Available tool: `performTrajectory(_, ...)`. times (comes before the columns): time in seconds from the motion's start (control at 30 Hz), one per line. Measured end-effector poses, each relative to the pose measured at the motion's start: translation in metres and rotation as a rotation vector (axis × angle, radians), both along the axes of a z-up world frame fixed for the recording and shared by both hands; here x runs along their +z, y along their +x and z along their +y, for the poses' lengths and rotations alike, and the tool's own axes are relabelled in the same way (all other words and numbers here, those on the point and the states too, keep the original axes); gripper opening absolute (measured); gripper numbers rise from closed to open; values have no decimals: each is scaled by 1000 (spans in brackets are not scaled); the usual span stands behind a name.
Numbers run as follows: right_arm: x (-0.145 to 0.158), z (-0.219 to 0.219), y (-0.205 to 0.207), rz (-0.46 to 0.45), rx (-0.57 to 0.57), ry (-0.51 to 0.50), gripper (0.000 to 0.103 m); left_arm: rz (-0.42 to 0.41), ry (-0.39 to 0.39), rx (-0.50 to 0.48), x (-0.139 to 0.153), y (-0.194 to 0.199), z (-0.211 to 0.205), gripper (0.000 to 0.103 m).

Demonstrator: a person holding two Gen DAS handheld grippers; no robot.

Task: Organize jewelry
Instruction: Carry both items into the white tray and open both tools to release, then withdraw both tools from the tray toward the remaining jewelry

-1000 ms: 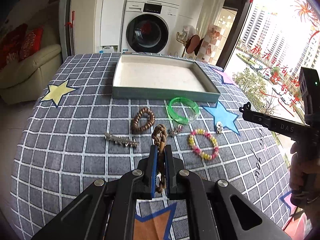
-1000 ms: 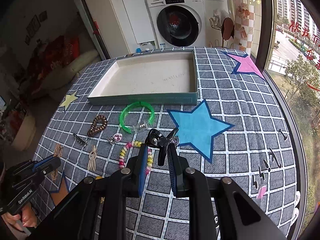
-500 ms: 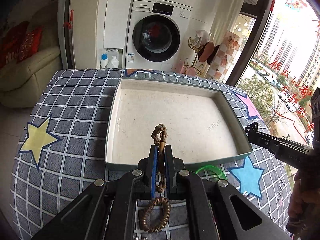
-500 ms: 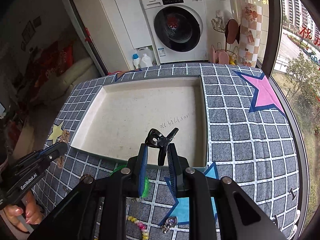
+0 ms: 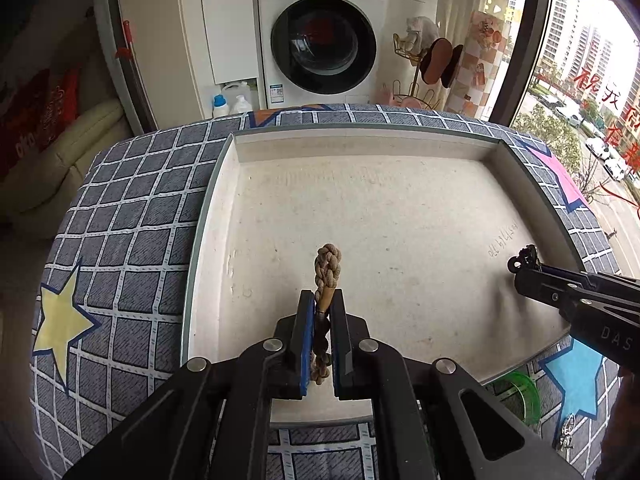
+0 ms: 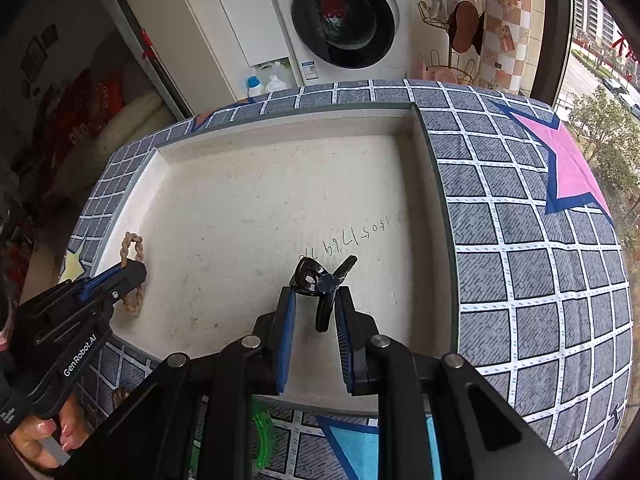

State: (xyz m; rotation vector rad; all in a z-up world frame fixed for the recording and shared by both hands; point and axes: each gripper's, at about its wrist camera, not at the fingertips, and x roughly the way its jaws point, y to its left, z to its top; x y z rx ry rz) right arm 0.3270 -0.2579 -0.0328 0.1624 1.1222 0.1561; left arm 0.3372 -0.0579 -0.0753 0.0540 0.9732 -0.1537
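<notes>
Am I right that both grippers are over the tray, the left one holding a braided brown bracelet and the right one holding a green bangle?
Not quite: the right gripper holds a small black clip, as the right wrist view shows. The green bangle lies on the cloth outside the tray. The left gripper does hold the braided brown bracelet.

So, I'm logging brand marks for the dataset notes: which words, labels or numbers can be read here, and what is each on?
"GenRobot.AI": side of the left gripper.
"DAS", cut off: body of the right gripper.
"Panasonic", small, a likely reading: washing machine panel.
Handwritten digits on the tray floor: upside down, unreadable.
Red characters on the window: only partly visible.
Washer sticker: too small.
</notes>
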Motion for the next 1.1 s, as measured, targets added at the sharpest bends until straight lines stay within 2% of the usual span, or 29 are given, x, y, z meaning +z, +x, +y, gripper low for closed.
performTrajectory(0.2,-6,-1,1,17,-5,-8,23,5,52,36,-8,1,0,20)
performTrajectory(0.27,-5,1,1,18,2,-8,27,5,59,35,-8,1,-2,20)
performTrajectory(0.33,-4,0,0,20,-3,6,47,-5,66,35,-6,1,-4,20)
performTrajectory(0.37,-1,0,0,11,-4,20,52,-9,67,35,-6,2,-4,22)
performTrajectory(0.4,2,-1,-1,2,-9,29,60,-12,65,35,-5,2,-5,53)
performTrajectory(0.43,6,-2,-2,-11,-13,39,61,-17,69,45,-3,0,-3,103)
performTrajectory(0.5,14,-4,-4,-35,-13,68,61,-75,59,55,6,-7,-2,103)
performTrajectory(0.7,38,-16,-16,-98,-59,109,66,-114,44,65,31,-23,2,103)
performTrajectory(0.83,54,-21,-35,-132,-75,123,81,-177,32,56,53,-52,12,103)
performTrajectory(1.0,73,-25,-69,-177,-79,125,83,-206,16,32,69,-97,25,103)
performTrajectory(1.07,78,-27,-85,-188,-81,141,87,-211,4,40,72,-115,33,103)
performTrajectory(1.1,80,-29,-94,-194,-83,150,96,-213,1,48,72,-124,37,103)
